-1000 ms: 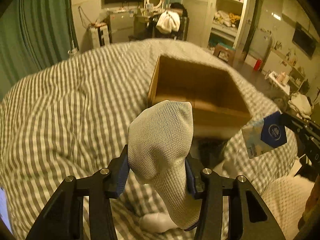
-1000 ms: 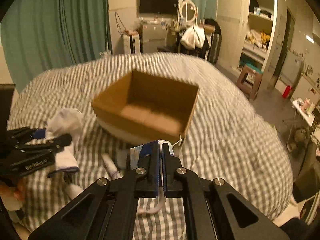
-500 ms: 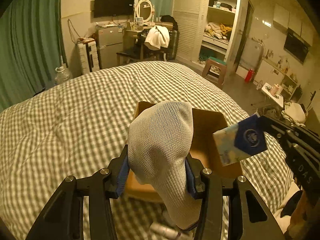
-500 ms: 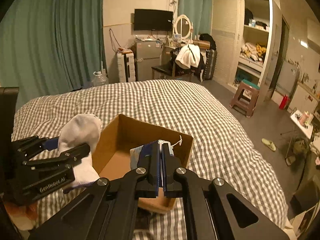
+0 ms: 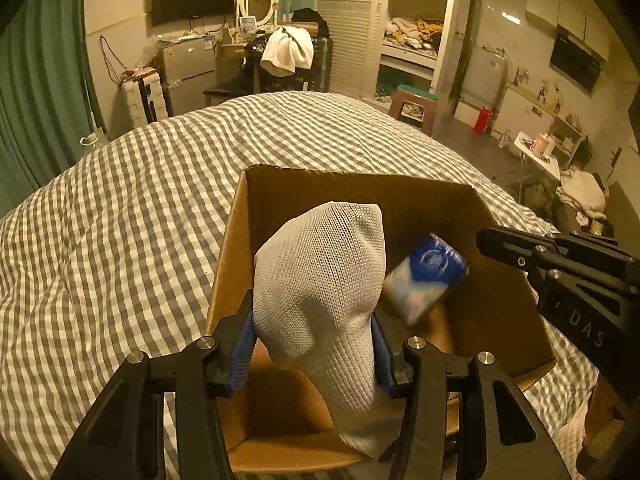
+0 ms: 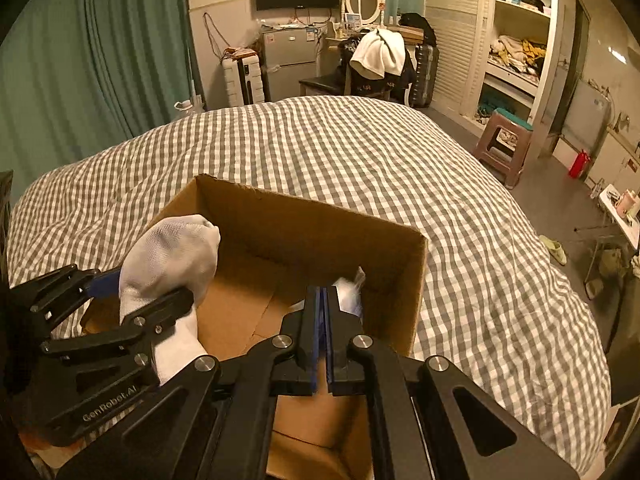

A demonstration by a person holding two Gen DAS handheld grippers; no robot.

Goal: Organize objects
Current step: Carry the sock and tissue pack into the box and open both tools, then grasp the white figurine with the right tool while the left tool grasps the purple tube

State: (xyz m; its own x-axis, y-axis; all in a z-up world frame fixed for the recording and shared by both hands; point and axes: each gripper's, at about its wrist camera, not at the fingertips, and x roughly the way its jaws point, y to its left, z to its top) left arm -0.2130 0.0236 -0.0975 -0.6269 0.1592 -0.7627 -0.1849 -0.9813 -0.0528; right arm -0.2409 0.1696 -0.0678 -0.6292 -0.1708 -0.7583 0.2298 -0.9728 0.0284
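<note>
- Our left hand-held gripper (image 5: 314,344) pinches a white sock (image 5: 320,280) over the open box (image 5: 360,188) on the checked bed (image 5: 120,220).
- Our right hand-held gripper (image 6: 321,300) has its fingers pressed together, holding nothing we can make out.
- A blue-and-white packet (image 5: 424,280), blurred, sits inside the box at 2 o'clock from the sock, apart from the right gripper.
- A stool (image 6: 504,140) stands past the bed at 2 o'clock.

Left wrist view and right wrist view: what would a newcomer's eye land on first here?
First, the white mesh sock pinched between the left gripper fingers, hanging over the open cardboard box on the checked bedspread. Next, the blue-and-white packet, blurred, free of the right gripper inside the box.
</note>
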